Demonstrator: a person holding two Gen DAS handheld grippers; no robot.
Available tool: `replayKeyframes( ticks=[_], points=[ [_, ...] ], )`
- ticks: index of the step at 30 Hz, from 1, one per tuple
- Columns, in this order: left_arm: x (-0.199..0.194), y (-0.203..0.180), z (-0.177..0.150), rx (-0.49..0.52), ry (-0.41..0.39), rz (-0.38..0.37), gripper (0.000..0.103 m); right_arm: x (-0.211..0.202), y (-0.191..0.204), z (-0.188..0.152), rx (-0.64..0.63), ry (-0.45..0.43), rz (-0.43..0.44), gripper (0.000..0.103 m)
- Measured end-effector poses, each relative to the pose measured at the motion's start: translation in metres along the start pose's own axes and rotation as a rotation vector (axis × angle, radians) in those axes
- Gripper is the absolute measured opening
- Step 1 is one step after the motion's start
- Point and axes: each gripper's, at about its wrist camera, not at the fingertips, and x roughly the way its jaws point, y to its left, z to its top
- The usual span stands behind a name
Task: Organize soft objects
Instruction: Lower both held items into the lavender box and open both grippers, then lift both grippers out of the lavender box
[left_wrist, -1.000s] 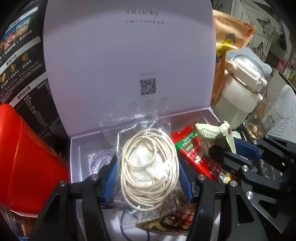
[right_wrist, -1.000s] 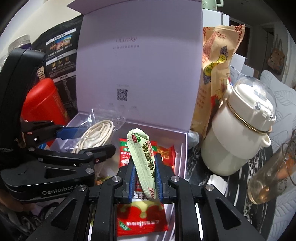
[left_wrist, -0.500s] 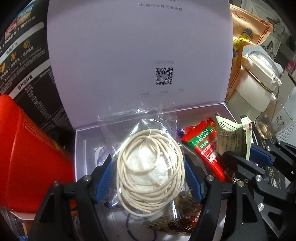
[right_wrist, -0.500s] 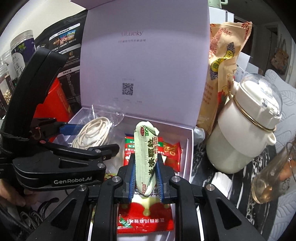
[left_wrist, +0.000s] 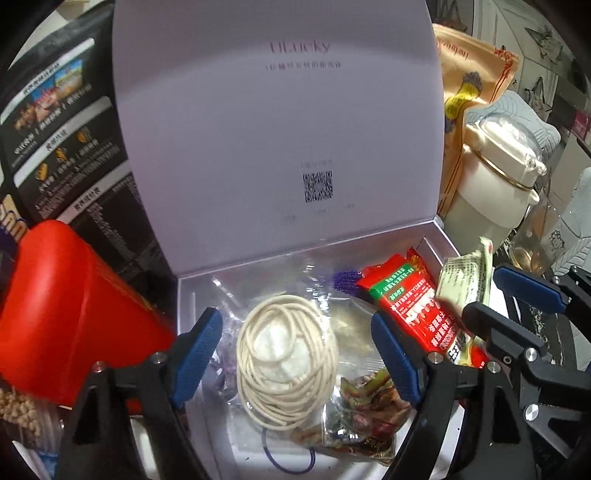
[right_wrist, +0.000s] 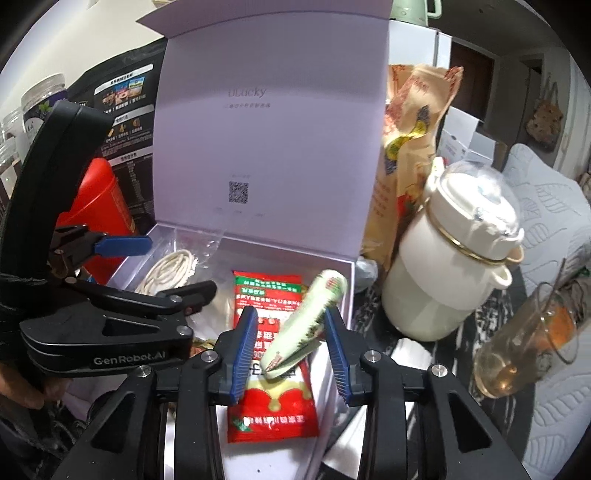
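An open lilac box (left_wrist: 192, 306) (right_wrist: 347, 266) holds the soft items. A clear bag of coiled cream cord (left_wrist: 286, 354) (right_wrist: 168, 271) lies loose in the box between the opening jaws of my left gripper (left_wrist: 295, 347); the pads stand clear of it. My right gripper (right_wrist: 290, 341) is opening too, and a pale green snack packet (right_wrist: 304, 321) (left_wrist: 463, 275) tips over to the right between its pads, blurred and free, above a red sachet (right_wrist: 273, 373) (left_wrist: 417, 310). A brown snack pack (left_wrist: 365, 410) lies at the box's front.
A red tin (left_wrist: 62, 314) (right_wrist: 99, 203) stands left of the box, with a black printed bag (left_wrist: 66, 140) behind it. To the right are an orange pouch (right_wrist: 410, 155), a cream lidded jar (right_wrist: 454, 266) and a glass cup (right_wrist: 524, 343).
Both grippers opened. The cord bag dropped from the left jaws into the box and the left gripper pulled up. The green packet, upright before, now falls over to the right.
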Motion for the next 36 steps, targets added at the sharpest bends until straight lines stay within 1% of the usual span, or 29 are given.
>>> replayKeyframes(
  ticks=[5, 12, 14, 18, 20, 22, 26, 27, 30, 32, 34, 35, 36],
  points=[
    [-0.022, -0.001, -0.002, -0.007, -0.023, 0.000, 0.083, -0.018, -0.004, 0.002, 0.003, -0.016, -0.011, 0.037],
    [-0.065, -0.006, -0.003, 0.005, -0.094, 0.010, 0.083, -0.048, 0.002, 0.008, -0.005, -0.063, -0.029, 0.037],
    [-0.079, -0.005, -0.004, 0.007, -0.114, 0.007, 0.083, -0.060, 0.005, 0.010, -0.009, -0.086, -0.033, 0.037],
    [-0.107, 0.011, -0.001, 0.009, -0.160, 0.004, 0.083, -0.085, 0.009, 0.013, -0.014, -0.129, -0.040, 0.037],
    [-0.122, 0.009, -0.003, 0.006, -0.186, -0.003, 0.083, -0.102, 0.012, 0.014, -0.015, -0.155, -0.046, 0.037],
    [-0.139, 0.011, -0.004, 0.003, -0.214, -0.004, 0.083, -0.116, 0.014, 0.013, -0.014, -0.181, -0.048, 0.041],
    [-0.172, 0.012, -0.009, 0.007, -0.267, -0.008, 0.083, -0.145, 0.021, 0.011, -0.010, -0.227, -0.058, 0.041],
    [-0.172, 0.009, -0.011, 0.008, -0.276, -0.009, 0.083, -0.153, 0.023, 0.009, -0.010, -0.240, -0.061, 0.041],
    [-0.195, 0.009, -0.019, 0.010, -0.316, -0.016, 0.083, -0.174, 0.028, 0.006, -0.006, -0.270, -0.070, 0.041],
    [-0.207, 0.009, -0.024, 0.010, -0.337, -0.023, 0.083, -0.189, 0.031, 0.003, 0.001, -0.295, -0.078, 0.048],
    [-0.221, 0.010, -0.030, 0.012, -0.356, -0.037, 0.083, -0.204, 0.034, -0.002, 0.010, -0.320, -0.085, 0.062],
    [-0.224, 0.010, -0.033, 0.013, -0.360, -0.040, 0.083, -0.210, 0.035, -0.003, 0.012, -0.331, -0.088, 0.066],
    [-0.228, 0.011, -0.035, 0.013, -0.366, -0.044, 0.083, -0.216, 0.036, -0.005, 0.014, -0.343, -0.096, 0.074]
  ],
)
